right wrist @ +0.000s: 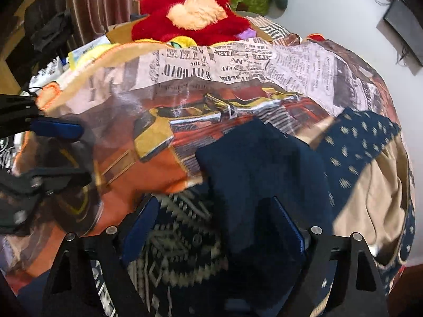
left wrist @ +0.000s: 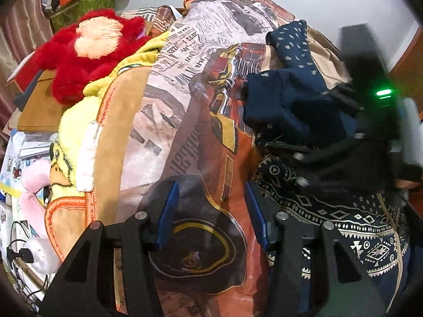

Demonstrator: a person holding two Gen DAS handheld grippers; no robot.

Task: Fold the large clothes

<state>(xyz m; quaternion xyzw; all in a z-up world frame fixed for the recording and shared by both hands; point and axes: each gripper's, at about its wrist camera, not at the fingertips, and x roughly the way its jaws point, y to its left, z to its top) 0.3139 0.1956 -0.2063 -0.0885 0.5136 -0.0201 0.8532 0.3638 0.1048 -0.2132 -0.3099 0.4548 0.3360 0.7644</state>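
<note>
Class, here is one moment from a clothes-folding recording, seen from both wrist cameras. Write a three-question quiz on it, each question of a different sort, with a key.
1. True or false: the red plush toy lies between the fingers of the left gripper.
2. Multiple choice: what is under the right gripper? A) the yellow plush toy B) the navy patterned garment C) a cardboard box
3. Fill in: the garment lies on a bedcover with a ____ print along its far part.

Key: 1 false, the left gripper stands open over the bedcover, nothing between its pads. 2 B. 3 newspaper.
</note>
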